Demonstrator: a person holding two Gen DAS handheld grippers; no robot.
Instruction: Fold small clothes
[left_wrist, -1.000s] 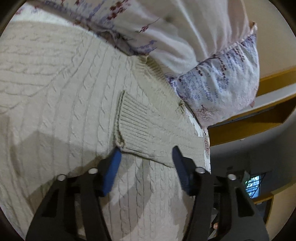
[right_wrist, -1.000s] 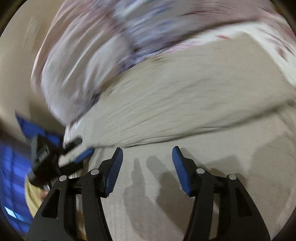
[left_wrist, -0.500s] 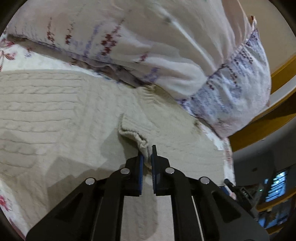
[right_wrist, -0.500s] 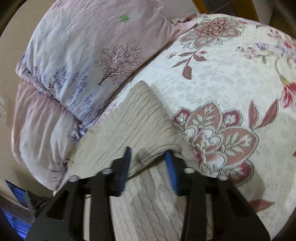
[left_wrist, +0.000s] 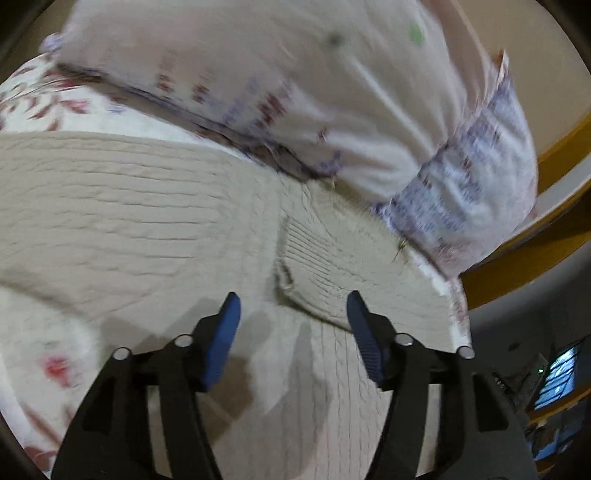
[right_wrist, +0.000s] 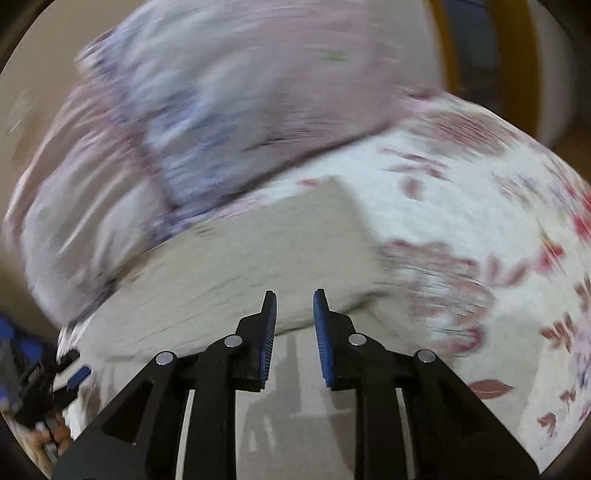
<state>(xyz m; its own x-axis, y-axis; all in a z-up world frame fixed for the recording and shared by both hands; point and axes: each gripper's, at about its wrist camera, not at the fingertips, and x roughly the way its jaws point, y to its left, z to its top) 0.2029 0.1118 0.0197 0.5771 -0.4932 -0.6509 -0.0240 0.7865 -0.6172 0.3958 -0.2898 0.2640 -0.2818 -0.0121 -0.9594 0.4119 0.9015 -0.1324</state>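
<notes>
- The left gripper (left_wrist: 291, 314) hangs just above a cream cable-knit sweater (left_wrist: 129, 221) with its blue pads spread wide. Its jaws have just been opening, and nothing is pinched between them; only flat knit shows in the gap.
- Just ahead of the left gripper, slightly toward its right finger, lies the ribbed cuff (left_wrist: 314, 266) of a sleeve folded across the sweater's body. The cuff lies on the knit and is clear of both pads.
- The sweater spreads out to the left of and beneath this gripper, over a floral bedspread (left_wrist: 44, 107). Beyond the sweater, further ahead, a pale printed pillow (left_wrist: 295, 74) rests against its far edge.
- To the right of the left gripper, past the bed's edge, a yellow wooden frame (left_wrist: 517, 266) shows.
- The right gripper (right_wrist: 294, 314) points down at the same sweater (right_wrist: 229, 266), its blue pads drawn close with a narrow gap between them. No cloth is caught in that gap; the pads are apart from each other and grip nothing.
- Directly in front of the right gripper a folded edge of the sweater forms a raised band, with flat knit below the fingers.
- To the right of this gripper the floral bedspread (right_wrist: 480, 221) lies bare, and the pillows (right_wrist: 221, 110) are ahead and to the left, heavily blurred.
- At the far lower left of the right wrist view the left gripper (right_wrist: 74, 373) appears, small and blurred.
</notes>
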